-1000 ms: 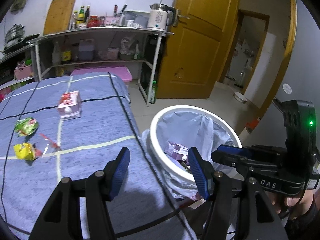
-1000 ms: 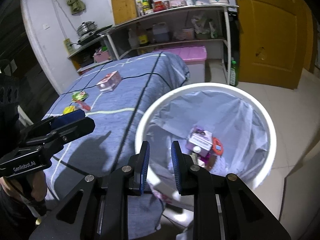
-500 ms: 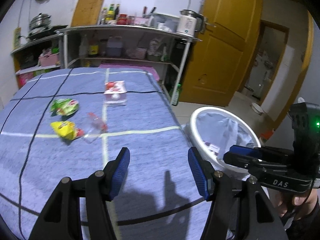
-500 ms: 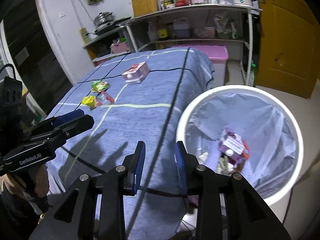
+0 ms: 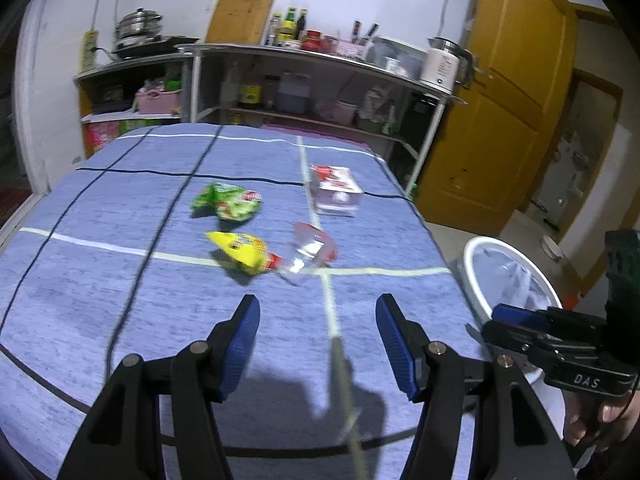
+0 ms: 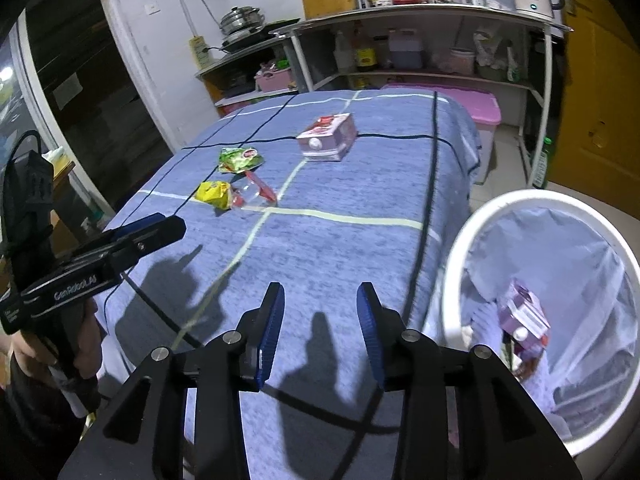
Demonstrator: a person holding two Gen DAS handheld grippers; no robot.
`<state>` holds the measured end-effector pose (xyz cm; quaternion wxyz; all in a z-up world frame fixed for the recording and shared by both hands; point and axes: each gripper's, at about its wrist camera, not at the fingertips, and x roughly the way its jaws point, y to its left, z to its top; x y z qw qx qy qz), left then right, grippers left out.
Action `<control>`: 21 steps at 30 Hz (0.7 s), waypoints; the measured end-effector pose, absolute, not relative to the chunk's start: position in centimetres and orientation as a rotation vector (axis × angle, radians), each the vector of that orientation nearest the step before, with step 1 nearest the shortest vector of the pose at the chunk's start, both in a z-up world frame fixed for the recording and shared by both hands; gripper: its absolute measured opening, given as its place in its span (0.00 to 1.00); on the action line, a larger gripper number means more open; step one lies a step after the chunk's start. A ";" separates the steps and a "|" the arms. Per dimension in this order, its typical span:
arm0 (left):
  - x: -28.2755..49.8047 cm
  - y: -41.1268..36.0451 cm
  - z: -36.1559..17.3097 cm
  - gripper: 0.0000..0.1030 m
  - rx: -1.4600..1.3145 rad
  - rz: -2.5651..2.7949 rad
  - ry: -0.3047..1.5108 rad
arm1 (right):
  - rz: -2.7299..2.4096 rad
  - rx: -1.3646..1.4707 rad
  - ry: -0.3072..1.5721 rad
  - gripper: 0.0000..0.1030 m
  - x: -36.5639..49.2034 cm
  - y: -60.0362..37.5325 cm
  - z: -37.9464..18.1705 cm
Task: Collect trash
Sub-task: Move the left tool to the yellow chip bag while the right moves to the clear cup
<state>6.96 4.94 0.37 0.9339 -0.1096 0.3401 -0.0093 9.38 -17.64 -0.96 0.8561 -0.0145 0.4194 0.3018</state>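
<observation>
Trash lies on the blue cloth of the table (image 5: pixel 120 288): a green wrapper (image 5: pixel 228 204), a yellow wrapper (image 5: pixel 244 254), a clear wrapper with red edges (image 5: pixel 310 250) and a pink carton (image 5: pixel 336 194). My left gripper (image 5: pixel 316 320) hovers open and empty over the near cloth, short of the wrappers. My right gripper (image 6: pixel 320 312) has nothing between its pads and its jaws are opening. The same green wrapper (image 6: pixel 240 159), yellow wrapper (image 6: pixel 216 194), clear wrapper (image 6: pixel 258 192) and carton (image 6: pixel 328 142) show ahead of it. A white bin (image 6: pixel 460 240) with a liner stands at the table's right, holding a purple carton (image 6: pixel 524 314).
Metal shelves (image 5: pixel 320 60) with bottles, pots and a kettle (image 5: pixel 444 66) line the back wall. A pink lidded box (image 6: pixel 476 108) sits behind the table. A yellow door (image 5: pixel 500 120) is at the right. The person's hands hold each gripper's handle.
Both grippers swung left from over the bin to the table, so the wrappers and carton now lie ahead. The right jaws spread wider; the left ones stayed wide.
</observation>
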 end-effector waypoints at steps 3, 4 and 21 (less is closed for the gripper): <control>7.4 6.4 0.3 0.61 -0.233 0.018 0.693 | 0.647 -0.034 0.878 0.40 9.8 -16.8 -1.0; 7.7 6.9 0.1 0.61 -0.236 0.031 0.695 | 0.650 -0.035 0.877 0.42 9.9 -16.7 -1.0; 13.3 10.4 -2.7 0.60 -0.373 0.088 0.776 | 0.648 -0.052 0.903 0.44 11.7 -15.5 -1.8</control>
